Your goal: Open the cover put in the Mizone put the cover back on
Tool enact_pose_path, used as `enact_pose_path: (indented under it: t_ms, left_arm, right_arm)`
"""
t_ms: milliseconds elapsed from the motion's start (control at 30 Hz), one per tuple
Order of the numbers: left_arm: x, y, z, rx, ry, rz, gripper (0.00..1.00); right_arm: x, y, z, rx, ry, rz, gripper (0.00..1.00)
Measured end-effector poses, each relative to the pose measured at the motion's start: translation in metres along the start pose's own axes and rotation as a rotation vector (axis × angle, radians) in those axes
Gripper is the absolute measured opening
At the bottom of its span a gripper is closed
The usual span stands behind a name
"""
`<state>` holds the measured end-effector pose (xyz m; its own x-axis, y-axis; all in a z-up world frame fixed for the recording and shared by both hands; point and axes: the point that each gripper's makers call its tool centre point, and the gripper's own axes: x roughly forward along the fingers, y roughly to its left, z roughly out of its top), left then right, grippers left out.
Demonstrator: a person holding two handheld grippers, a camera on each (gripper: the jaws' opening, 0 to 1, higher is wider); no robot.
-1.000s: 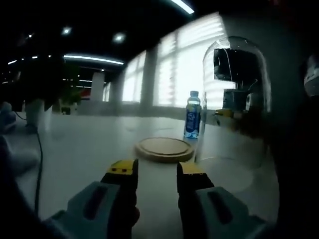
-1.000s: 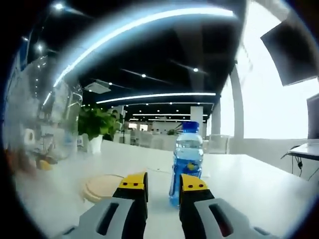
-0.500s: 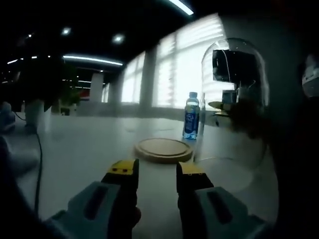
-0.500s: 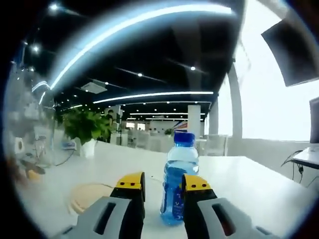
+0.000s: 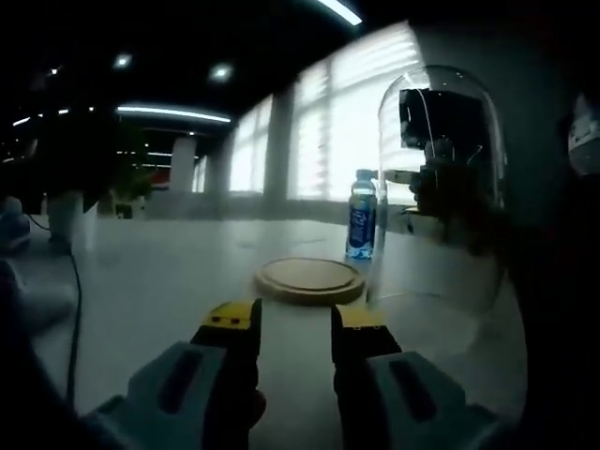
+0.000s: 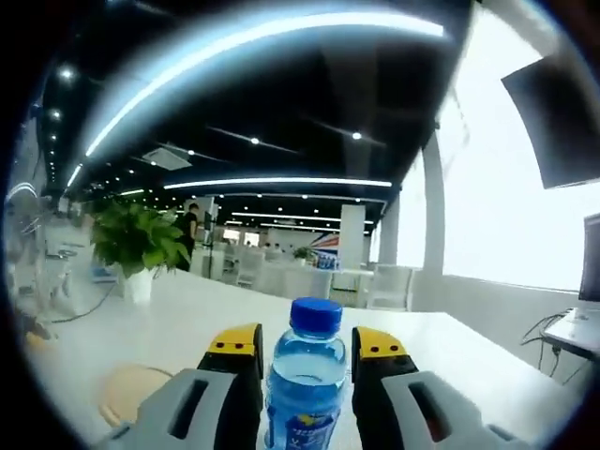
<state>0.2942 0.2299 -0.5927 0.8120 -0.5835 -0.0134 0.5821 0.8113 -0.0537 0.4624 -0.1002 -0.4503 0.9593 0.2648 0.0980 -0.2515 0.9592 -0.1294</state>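
Between the right gripper point(image 6: 305, 342) jaws stands the Mizone bottle point(image 6: 305, 389), jaws wide, not yet clamped. Glass cover point(image 5: 439, 187) is off, right of the wooden base point(image 5: 309, 279) ahead of the empty, parted left gripper point(image 5: 293, 319). Next: clamp, lift.

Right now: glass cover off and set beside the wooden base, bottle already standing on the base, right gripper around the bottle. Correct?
One error: the bottle isn't on the wooden base; it stands on the table behind it, per the left gripper view. The glass cover sits beside the base, the right gripper around the bottle.

right gripper point(image 6: 307, 349) moved in, jaws now flanking Mizone bottle point(image 6: 303, 384)
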Motion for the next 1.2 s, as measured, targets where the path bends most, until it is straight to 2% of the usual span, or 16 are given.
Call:
enact_pose_path:
  t_ms: [233, 367, 533, 600, 633, 700, 733, 900, 1200]
  left_arm:
    - [0.0, 0.0, 0.0, -0.001, 0.001, -0.003, 0.24]
    - [0.0, 0.0, -0.001, 0.003, 0.003, -0.002, 0.23]
    - [0.0, -0.001, -0.001, 0.003, 0.003, -0.005, 0.23]
    - [0.0, -0.002, -0.001, 0.005, 0.003, -0.007, 0.23]
    - [0.0, -0.002, -0.001, 0.006, 0.004, -0.006, 0.23]
    - [0.001, 0.0, -0.002, 0.003, 0.01, 0.002, 0.23]
    - [0.001, 0.001, -0.003, 0.002, 0.011, 0.005, 0.23]
    - [0.0, 0.0, -0.002, 0.007, 0.007, 0.006, 0.22]
    - [0.001, 0.003, -0.003, -0.002, 0.011, 0.011, 0.22]
  right_arm:
    - [0.029, -0.002, -0.002, -0.013, 0.029, 0.0, 0.31]
    - [0.036, -0.004, -0.005, 0.017, 0.046, 0.001, 0.31]
    - [0.045, -0.005, 0.0, 0.026, 0.039, -0.005, 0.27]
    - [0.047, -0.004, -0.006, 0.059, 0.09, -0.004, 0.27]
    - [0.048, -0.006, -0.009, 0.02, 0.12, -0.013, 0.26]
    - [0.051, -0.006, -0.016, 0.006, 0.167, -0.015, 0.27]
    - [0.053, -0.006, -0.014, 0.037, 0.163, -0.012, 0.27]
    - [0.055, -0.004, -0.018, 0.073, 0.175, 0.008, 0.28]
    - [0.053, -0.001, -0.017, 0.072, 0.151, 0.105, 0.28]
